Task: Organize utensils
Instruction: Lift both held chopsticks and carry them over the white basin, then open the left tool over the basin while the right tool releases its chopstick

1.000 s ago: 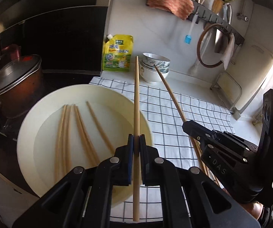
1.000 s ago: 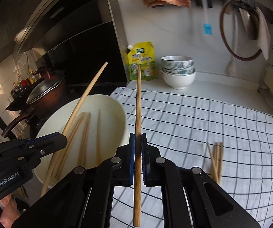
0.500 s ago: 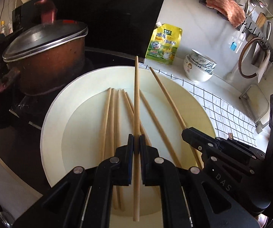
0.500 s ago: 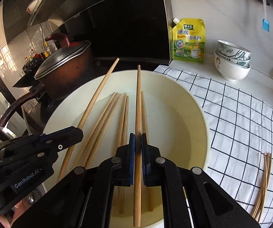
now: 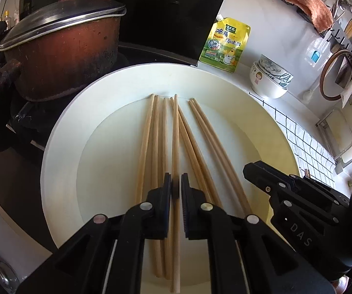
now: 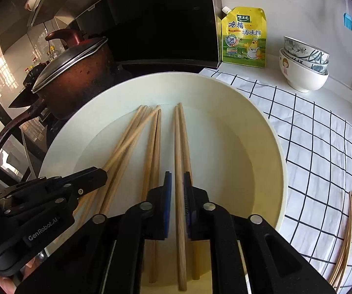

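A large cream plate (image 5: 61,127) holds several wooden chopsticks lying roughly side by side. My left gripper (image 5: 176,188) hovers low over it, pointing steeply down. Its jaws are opening, and a chopstick (image 5: 175,134) lies between them with a thin gap on each side. My right gripper (image 6: 176,186) is just to the right over the same plate (image 6: 261,127). Its jaws are opening too, and a chopstick (image 6: 179,147) runs loose between them. Each gripper shows in the other's view: the right gripper (image 5: 248,171) and the left gripper (image 6: 103,175). More chopsticks (image 6: 347,232) lie on the chequered cloth.
A brown lidded pot (image 5: 61,56) stands on the dark stove close behind the plate's left side. A yellow seasoning pouch (image 6: 244,36) and stacked bowls (image 6: 303,66) sit against the back wall. The black-and-white chequered cloth (image 6: 322,152) covers the counter to the right.
Both grippers moved left from above the cloth to over the plate and sank. Their jaws, shut on one chopstick each, have parted, and both chopsticks now rest on the plate.
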`<state>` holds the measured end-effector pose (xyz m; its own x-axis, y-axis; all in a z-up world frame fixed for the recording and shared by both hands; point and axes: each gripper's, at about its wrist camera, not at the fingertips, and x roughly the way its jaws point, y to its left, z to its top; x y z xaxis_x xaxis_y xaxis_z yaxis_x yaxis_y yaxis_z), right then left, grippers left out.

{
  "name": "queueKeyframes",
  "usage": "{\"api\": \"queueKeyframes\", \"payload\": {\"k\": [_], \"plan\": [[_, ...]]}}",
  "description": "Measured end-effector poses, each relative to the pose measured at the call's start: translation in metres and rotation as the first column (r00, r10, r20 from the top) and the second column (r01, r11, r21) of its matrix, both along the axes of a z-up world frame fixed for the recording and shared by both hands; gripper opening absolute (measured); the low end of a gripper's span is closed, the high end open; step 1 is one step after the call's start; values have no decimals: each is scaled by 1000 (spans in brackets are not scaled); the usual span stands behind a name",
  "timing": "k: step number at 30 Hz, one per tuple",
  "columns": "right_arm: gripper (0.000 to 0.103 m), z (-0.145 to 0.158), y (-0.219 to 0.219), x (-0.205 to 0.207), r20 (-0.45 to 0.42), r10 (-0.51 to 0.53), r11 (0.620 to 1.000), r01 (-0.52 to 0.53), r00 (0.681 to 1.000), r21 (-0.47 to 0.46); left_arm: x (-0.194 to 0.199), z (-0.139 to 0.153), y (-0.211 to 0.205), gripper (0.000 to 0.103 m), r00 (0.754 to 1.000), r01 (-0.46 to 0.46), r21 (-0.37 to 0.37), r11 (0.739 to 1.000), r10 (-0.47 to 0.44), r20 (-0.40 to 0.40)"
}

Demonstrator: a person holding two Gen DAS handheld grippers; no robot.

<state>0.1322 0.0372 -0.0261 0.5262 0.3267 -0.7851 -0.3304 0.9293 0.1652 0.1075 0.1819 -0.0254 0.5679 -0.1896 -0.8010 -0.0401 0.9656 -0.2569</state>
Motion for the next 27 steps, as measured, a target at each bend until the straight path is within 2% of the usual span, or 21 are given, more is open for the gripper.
{"api": "queueKeyframes", "payload": {"k": [2,4,8,19,23,27], "plan": [[21,2,-2,-1,5,-3,1000,3,1000,4,-2,1,0,31,1000,-4,0,1000,4,4],[21,4,-4,-3,10,-4,1000,4,1000,8,-4,3,-1,50,1000,-9,7,1000,9,19],[21,5,-8,-6,14,-12,1000,12,1000,13,-9,10,-5,51,999,-8,24,1000,7,41],[21,19,-30,-28,59,-45,997,42,997,57,-24,17,-11,51,999,-26,42,999,25,40],[26,26,-44,-42,87,-57,996,50,995,75,-33,22,-20,56,998,-25,52,998,22,55],[26,28,-61,-54,96,-84,994,77,992,75,-40,27,-33,56,998,-7,67,998,3,65]]}}
